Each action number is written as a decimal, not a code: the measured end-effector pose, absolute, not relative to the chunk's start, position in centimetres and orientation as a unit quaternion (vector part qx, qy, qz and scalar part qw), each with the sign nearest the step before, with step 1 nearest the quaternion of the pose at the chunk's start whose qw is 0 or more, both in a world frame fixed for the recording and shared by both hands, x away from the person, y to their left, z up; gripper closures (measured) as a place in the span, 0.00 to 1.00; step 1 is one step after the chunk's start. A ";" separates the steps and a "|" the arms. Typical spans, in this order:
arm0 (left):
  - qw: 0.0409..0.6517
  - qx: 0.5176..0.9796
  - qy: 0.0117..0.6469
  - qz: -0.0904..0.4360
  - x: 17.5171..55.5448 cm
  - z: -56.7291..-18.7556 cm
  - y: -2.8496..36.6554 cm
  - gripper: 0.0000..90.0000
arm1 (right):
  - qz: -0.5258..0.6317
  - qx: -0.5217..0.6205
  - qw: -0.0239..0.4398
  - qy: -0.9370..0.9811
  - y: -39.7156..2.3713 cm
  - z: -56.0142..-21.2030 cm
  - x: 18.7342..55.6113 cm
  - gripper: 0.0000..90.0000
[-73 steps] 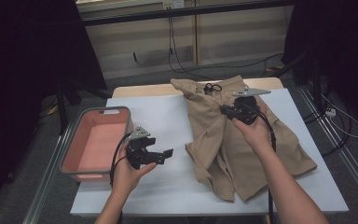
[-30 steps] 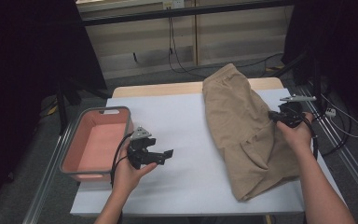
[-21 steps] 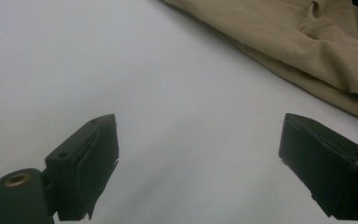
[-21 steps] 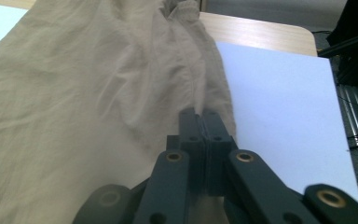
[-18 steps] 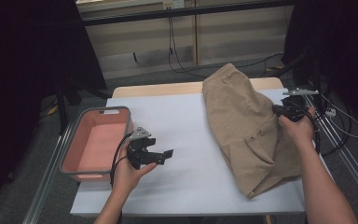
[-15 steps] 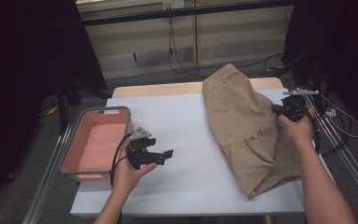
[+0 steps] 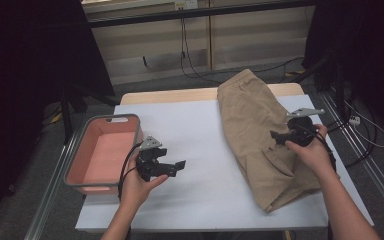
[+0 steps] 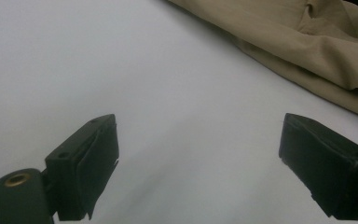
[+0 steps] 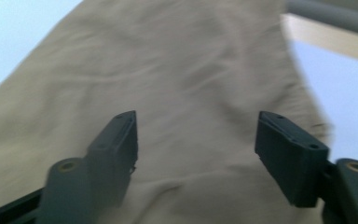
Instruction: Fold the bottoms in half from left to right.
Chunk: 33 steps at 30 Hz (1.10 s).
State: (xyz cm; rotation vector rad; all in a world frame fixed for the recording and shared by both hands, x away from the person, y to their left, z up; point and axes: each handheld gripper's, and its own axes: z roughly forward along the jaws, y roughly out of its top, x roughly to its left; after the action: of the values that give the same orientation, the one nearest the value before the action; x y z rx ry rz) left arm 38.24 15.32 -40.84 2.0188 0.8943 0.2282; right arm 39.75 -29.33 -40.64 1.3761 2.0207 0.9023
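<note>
Folded tan trousers (image 7: 260, 135) along tabletop's right edge; right gripper (image 7: 278, 136) above, just opened, empty; left gripper (image 7: 180, 166) wide open, empty.

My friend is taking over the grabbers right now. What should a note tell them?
Left gripper: open, holding nothing, low over the bare white table beside the pink bin.
Right gripper: its jaws have just been opening; they stand apart above the tan trousers, nothing pinched between them.
Trousers: on the table's right side, folded lengthwise into one long strip.
Done: the lengthwise fold.
Left: probably folding them shorter, then perhaps putting them in the bin.
</note>
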 end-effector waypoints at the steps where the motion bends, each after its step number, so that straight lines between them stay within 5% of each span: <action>1: 0.445 0.814 0.362 0.091 38.2 -40.9 15.3 0.13 | 0.338 0.504 0.263 0.750 -28.9 -40.9 39.4 0.33; 11: 0.444 0.814 0.364 0.092 38.2 -40.9 15.5 0.13 | 0.324 0.481 0.247 0.776 -26.7 -43.1 37.2 0.31; 18: 0.445 0.812 0.366 0.093 38.2 -40.8 15.7 0.13 | 0.298 0.473 0.246 0.792 -26.2 -44.2 35.8 0.39; 27: 0.445 0.811 0.368 0.092 38.1 -40.9 15.7 0.13 | 0.289 0.475 0.230 0.799 -27.5 -45.0 34.4 0.79; 33: 0.443 0.813 0.366 0.092 38.1 -41.0 15.7 0.13 | 0.307 0.480 0.232 0.788 -28.2 -44.6 34.2 0.91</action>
State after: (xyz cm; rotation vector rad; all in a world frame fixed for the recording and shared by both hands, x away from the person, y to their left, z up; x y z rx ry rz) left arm 38.10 15.67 -41.00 2.0171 0.9087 0.2289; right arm 34.15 -28.24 -44.63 1.3198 2.1664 0.8433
